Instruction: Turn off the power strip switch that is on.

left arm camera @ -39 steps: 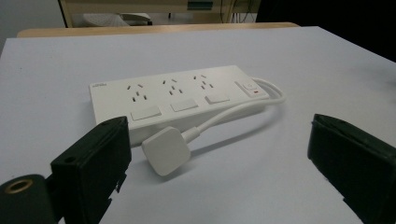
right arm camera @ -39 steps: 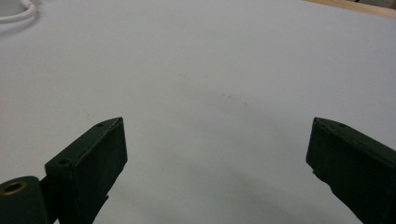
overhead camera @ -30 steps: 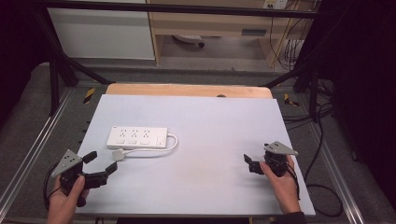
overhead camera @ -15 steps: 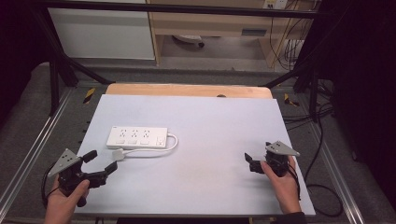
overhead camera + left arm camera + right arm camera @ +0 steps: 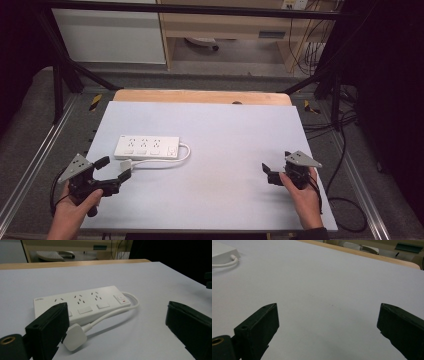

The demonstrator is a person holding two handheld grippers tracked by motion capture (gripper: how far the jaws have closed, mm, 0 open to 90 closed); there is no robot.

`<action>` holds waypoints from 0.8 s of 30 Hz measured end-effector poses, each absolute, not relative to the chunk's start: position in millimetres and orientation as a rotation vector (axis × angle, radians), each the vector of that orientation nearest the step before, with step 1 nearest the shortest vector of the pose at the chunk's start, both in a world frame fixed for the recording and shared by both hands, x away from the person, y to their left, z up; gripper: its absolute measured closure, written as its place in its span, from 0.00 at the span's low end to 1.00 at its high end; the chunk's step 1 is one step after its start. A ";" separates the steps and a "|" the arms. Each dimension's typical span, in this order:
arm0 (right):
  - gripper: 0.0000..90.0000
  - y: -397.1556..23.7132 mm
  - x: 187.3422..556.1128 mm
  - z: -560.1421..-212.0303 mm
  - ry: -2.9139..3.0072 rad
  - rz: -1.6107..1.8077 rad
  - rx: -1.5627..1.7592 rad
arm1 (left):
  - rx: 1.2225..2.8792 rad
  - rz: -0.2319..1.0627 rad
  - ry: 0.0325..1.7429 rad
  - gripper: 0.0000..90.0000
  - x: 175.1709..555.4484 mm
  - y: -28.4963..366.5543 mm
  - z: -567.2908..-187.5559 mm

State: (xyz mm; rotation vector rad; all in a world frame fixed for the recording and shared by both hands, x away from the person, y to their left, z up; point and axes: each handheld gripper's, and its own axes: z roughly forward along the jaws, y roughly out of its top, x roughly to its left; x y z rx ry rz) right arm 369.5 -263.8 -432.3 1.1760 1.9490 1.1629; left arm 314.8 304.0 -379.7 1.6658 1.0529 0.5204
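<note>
The white plastic power strip (image 5: 146, 147) lies left of centre in the high view, its stiff white cord (image 5: 172, 159) looping to a flat plug (image 5: 74, 337). It looks rigid, light and slippery; the plug seems the easiest hold. The left gripper (image 5: 113, 169) and right gripper (image 5: 269, 174) gape wide, holding nothing.

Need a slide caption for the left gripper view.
Open left gripper approaching a white power strip, its plug lying beside one jaw on the white table.
</note>
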 end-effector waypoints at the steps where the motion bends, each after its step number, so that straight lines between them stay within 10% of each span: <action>1: 0.05 -263.7 369.3 -432.2 1.949 1.164 1.176 | 1.673 0.520 1.044 0.06 316.4 302.9 -376.9; 24: 0.05 -264.5 369.2 -431.6 1.947 1.169 1.174 | 1.706 0.489 1.018 0.07 332.1 293.2 -360.6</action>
